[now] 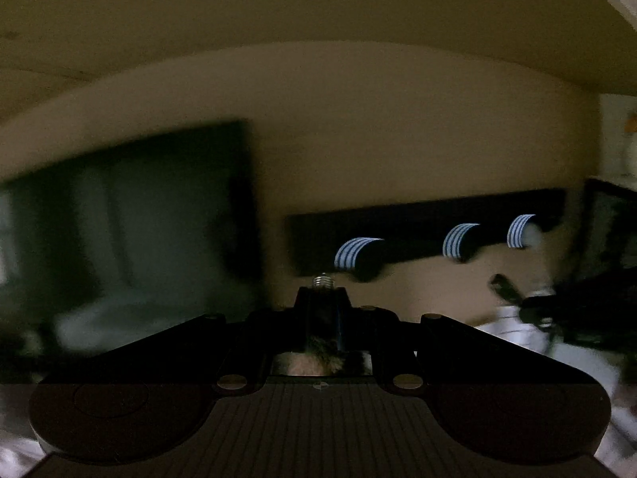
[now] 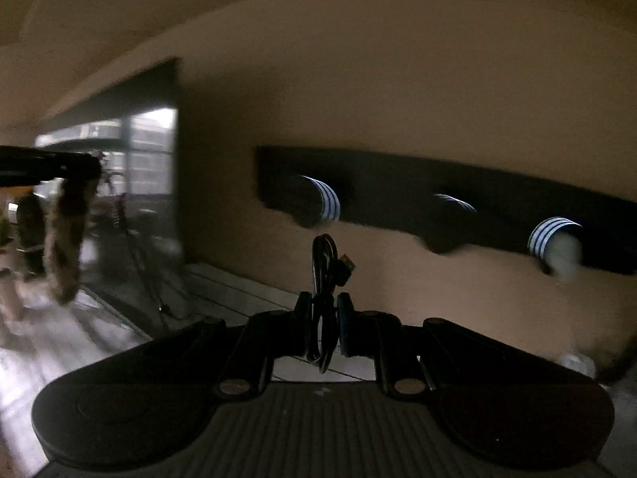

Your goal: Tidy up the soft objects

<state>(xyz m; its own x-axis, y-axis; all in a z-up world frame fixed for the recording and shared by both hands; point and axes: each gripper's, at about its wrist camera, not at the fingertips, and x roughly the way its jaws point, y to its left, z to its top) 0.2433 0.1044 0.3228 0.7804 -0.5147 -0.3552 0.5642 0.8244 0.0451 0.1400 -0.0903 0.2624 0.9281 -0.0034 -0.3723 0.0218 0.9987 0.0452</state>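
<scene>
In a dim room with tan walls, my right gripper (image 2: pixel 323 328) has its jaws drawn narrow around a coiled black cable (image 2: pixel 324 279), whose loop stands up above the fingertips and whose plug end juts to the right; a short tail of it hangs just below the grip. My left gripper (image 1: pixel 322 318) has its jaws pressed close together on a brown, mottled furry soft toy (image 1: pixel 322 354), a tuft of which shows between and beneath the fingers, with a threaded silver metal stud (image 1: pixel 323 280) poking up just above their tips. From the right wrist view, that same toy (image 2: pixel 65 239) dangles long and limp from the left gripper (image 2: pixel 85 167) at the far left of the frame, in front of a dark window (image 2: pixel 131 151). Ahead of both grippers a long black wall-mounted rack (image 2: pixel 458 187) carries three round pegs with blue-and-white striped ends (image 2: pixel 551 235). A pale shelf or ledge (image 2: pixel 239 290) runs below the rack, though motion blur hides its detail.
</scene>
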